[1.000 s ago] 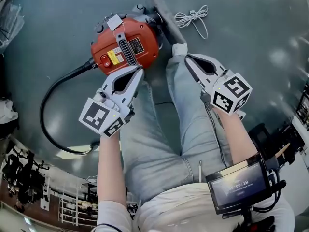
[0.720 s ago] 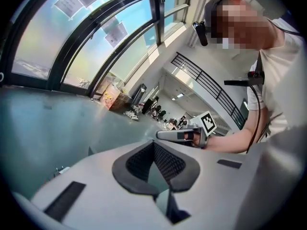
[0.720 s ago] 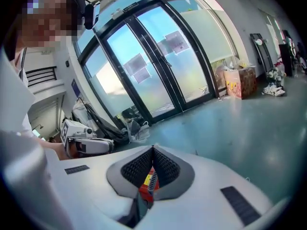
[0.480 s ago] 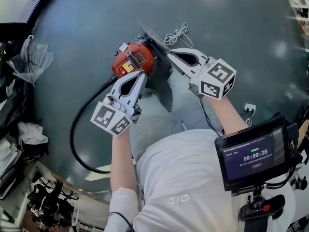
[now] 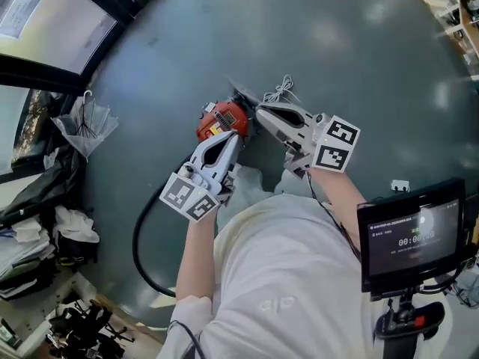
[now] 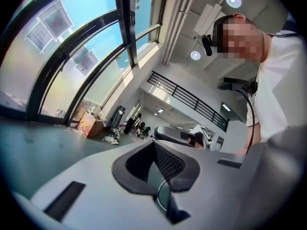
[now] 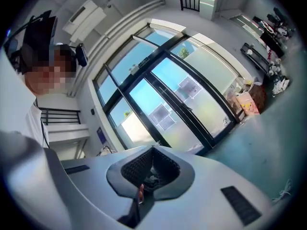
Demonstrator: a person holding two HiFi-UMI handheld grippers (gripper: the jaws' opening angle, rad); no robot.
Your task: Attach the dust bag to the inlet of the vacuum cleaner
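Both your grippers are clear of the work. Left gripper [image 5: 231, 134] and right gripper [image 5: 260, 111]: jaws pressed together, empty. The vacuum cleaner [image 5: 220, 119] is on the floor at 12 o'clock from the left tips, with the dust bag [image 5: 245, 99] touching its 1 o'clock side. Can't tell if it's seated on the inlet. Next: go back down and check that joint. A second ago you were crouched over it. Now you're standing, grippers lifted.

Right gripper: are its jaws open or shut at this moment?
Shut. In the right gripper view, the two dark pads of the right gripper meet at their tips, and no gap shows between them.
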